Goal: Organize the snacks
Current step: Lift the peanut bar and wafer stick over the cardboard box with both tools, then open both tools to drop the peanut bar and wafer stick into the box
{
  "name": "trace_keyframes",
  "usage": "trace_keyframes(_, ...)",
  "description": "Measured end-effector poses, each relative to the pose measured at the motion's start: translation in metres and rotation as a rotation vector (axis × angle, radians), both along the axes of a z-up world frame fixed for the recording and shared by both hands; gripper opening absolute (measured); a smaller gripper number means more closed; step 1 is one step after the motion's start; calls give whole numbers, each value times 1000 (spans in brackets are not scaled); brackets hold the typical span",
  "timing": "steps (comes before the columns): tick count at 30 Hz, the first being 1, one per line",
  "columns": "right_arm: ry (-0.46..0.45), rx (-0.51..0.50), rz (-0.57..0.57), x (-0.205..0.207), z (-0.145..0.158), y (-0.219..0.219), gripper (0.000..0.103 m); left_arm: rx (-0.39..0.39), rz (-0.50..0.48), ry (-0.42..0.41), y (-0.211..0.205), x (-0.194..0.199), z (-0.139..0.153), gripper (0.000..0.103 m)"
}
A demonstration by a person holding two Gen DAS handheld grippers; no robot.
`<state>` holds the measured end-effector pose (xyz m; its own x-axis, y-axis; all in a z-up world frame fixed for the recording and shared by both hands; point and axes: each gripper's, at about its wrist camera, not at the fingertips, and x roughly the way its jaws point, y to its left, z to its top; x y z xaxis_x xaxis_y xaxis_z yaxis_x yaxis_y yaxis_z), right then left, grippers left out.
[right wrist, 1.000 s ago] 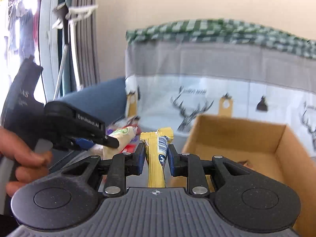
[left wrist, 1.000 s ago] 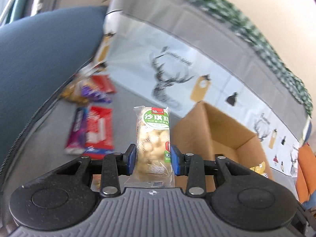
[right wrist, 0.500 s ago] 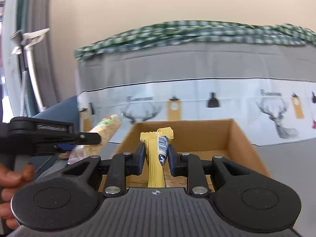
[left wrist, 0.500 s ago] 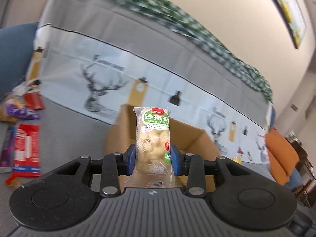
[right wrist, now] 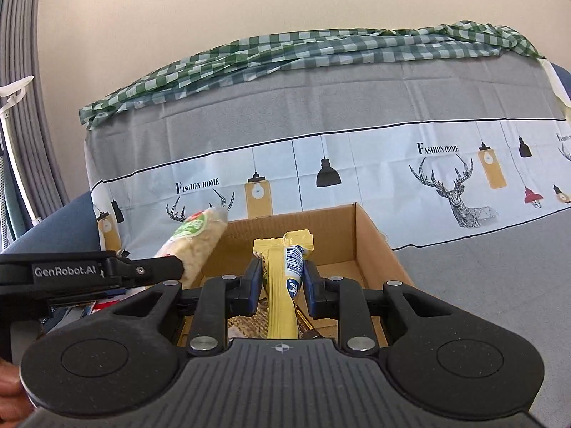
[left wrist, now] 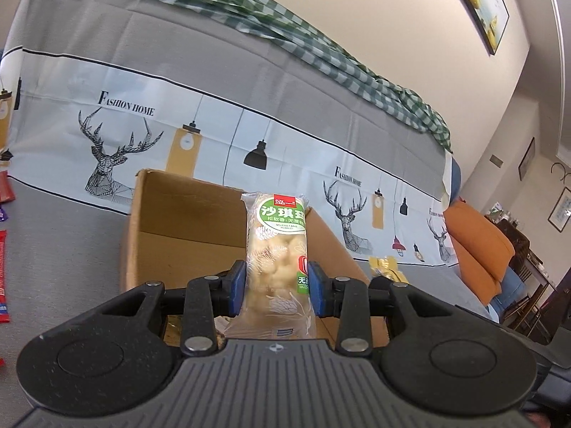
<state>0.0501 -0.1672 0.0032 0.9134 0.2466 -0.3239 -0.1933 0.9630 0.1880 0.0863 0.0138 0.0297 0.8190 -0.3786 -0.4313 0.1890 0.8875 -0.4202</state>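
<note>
Gripping a clear-wrapped rice snack bar with a green label (left wrist: pixel 276 264), your left tongs (left wrist: pixel 276 287) were closed narrowly on its lower half, blue pads pressing both sides; the bar stood upright in front of the open cardboard box (left wrist: pixel 171 235); your right tongs (right wrist: pixel 282 281) were likewise pinched onto a yellow snack packet (right wrist: pixel 282 285), held upright above the box's near edge; in the right wrist view the left tongs reached in from the left with the rice bar tilted over the box's left wall; the box sat on a grey cover printed with deer and lamps (right wrist: pixel 464 249); red wrappers (left wrist: pixel 3 267) lay on the cover well left of the box.
</note>
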Motion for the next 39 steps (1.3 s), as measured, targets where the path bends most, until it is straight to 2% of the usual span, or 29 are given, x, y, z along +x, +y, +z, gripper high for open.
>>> trace_keyframes(39,-4,-7,12,0,0,4,25,13,1,-5,1,-1,1,40)
